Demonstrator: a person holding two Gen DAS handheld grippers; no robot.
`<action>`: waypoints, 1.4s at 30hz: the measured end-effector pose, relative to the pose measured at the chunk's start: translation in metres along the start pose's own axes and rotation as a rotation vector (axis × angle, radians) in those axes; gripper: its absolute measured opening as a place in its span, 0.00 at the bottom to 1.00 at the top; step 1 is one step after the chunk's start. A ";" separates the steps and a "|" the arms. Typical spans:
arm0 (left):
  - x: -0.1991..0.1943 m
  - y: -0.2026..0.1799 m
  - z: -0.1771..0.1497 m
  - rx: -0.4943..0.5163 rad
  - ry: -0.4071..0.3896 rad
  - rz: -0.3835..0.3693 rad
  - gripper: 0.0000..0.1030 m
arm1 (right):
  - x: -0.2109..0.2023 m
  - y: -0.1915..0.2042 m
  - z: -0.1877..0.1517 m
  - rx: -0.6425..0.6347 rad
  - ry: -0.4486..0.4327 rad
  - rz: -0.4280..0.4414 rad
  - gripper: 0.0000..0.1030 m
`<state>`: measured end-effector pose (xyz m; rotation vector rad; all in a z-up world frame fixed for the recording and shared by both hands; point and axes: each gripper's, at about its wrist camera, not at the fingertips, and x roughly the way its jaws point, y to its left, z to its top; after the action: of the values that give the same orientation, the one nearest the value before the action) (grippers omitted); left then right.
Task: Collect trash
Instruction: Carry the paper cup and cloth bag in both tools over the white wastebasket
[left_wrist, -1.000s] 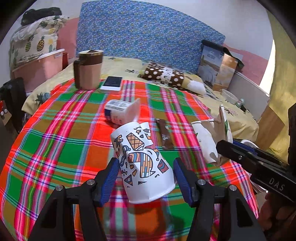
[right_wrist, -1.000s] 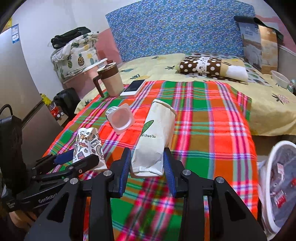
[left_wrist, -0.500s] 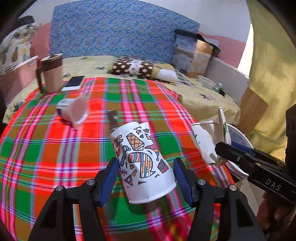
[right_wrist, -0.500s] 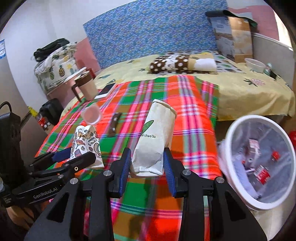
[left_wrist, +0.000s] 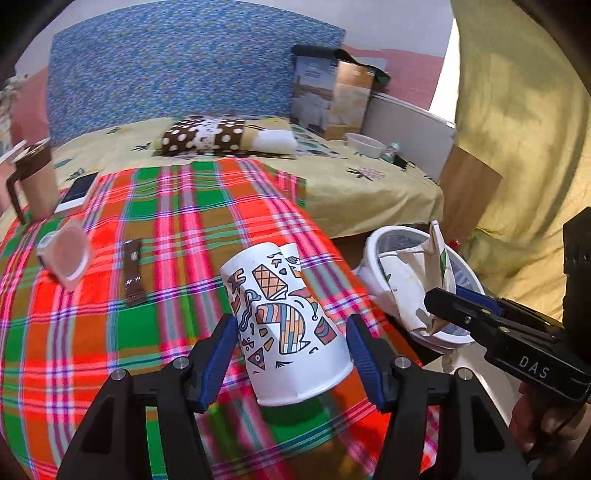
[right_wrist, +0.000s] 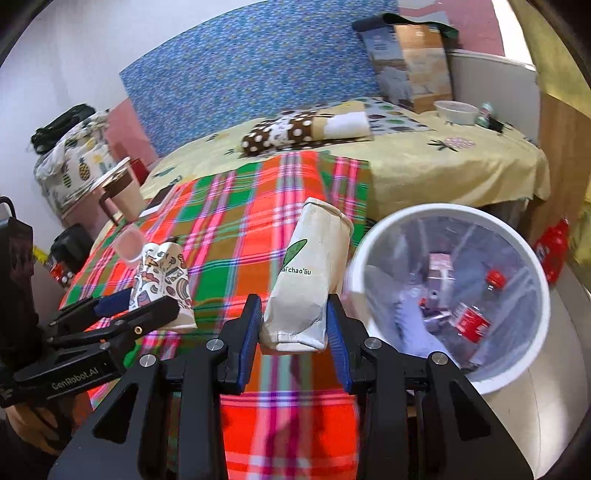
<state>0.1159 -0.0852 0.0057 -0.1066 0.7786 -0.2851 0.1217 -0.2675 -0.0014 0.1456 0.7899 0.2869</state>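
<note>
Right claw (right_wrist: 293, 338) pinches the pouch (right_wrist: 310, 280) by its base, long axis pointing away. Left claw (left_wrist: 291, 360) clamps the cup (left_wrist: 284, 321) over the blanket (left_wrist: 177, 229). Beside the pouch, apparently lower and rightward, gapes the bin (right_wrist: 417, 216), nearer the right hand.

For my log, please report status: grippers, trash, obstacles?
Left gripper shut on patterned cup. Right gripper shut on paper bag, beside white bin. Nothing blocking the bin.
</note>
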 end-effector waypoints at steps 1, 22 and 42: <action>0.002 -0.003 0.001 0.006 0.002 -0.006 0.59 | -0.001 -0.004 0.000 0.008 -0.001 -0.008 0.36; 0.066 -0.083 0.024 0.140 0.069 -0.200 0.60 | -0.014 -0.073 -0.009 0.124 0.011 -0.149 0.36; 0.104 -0.122 0.028 0.211 0.102 -0.289 0.63 | -0.014 -0.101 -0.015 0.153 0.058 -0.236 0.39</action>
<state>0.1797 -0.2330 -0.0208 -0.0052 0.8294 -0.6492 0.1220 -0.3672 -0.0263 0.1870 0.8776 0.0073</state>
